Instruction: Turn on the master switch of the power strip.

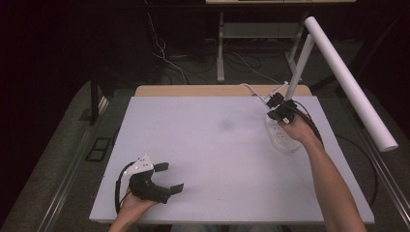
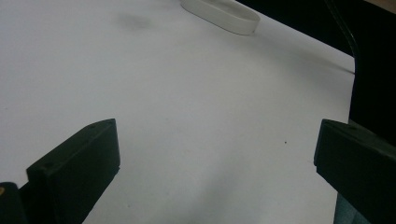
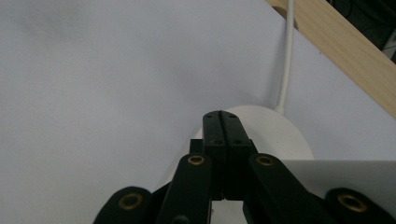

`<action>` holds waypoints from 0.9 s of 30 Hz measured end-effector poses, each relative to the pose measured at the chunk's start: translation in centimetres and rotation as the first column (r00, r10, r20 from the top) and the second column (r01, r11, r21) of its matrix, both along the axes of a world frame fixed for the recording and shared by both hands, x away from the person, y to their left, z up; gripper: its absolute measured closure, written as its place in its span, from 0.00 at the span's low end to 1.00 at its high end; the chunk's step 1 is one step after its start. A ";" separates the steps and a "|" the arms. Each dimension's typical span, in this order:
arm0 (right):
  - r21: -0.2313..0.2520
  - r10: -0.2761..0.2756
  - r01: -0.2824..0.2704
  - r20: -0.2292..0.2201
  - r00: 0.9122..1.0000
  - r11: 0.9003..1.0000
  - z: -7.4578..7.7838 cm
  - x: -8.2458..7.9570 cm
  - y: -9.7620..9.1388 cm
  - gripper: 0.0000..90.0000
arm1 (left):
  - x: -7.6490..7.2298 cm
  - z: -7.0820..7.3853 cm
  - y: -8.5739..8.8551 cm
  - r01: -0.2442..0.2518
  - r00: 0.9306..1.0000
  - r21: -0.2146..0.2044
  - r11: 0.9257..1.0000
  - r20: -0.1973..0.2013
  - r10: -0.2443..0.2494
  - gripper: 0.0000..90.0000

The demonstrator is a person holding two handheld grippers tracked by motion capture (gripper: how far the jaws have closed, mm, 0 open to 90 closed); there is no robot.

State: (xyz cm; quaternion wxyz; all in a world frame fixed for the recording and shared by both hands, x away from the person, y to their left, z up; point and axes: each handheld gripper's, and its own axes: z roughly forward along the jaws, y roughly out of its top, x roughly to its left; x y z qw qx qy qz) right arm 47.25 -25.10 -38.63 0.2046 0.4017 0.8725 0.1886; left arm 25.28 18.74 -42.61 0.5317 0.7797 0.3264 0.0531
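I see my left claw (image 1: 169,176) low near the front left of the white desk (image 1: 212,159), its jaws spread wide with nothing between them. My right claw (image 1: 279,108) is far over by the back right corner. Its jaws are pressed tight together, with nothing held. It sits just above a round white lamp base (image 3: 280,130). A white cord (image 3: 287,56) runs from that base to the desk's wooden edge (image 3: 341,46).

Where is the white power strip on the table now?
In the high view, the power strip lies at the table's far right, under the right gripper, its cord running to the far edge.
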 end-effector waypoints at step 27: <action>-0.042 -0.050 0.049 -0.029 0.998 0.998 -1.5 0.8 -0.1 1.00 | -0.1 0.0 0.0 0.000 1.000 0.002 1.000 0.002 0.000 0.00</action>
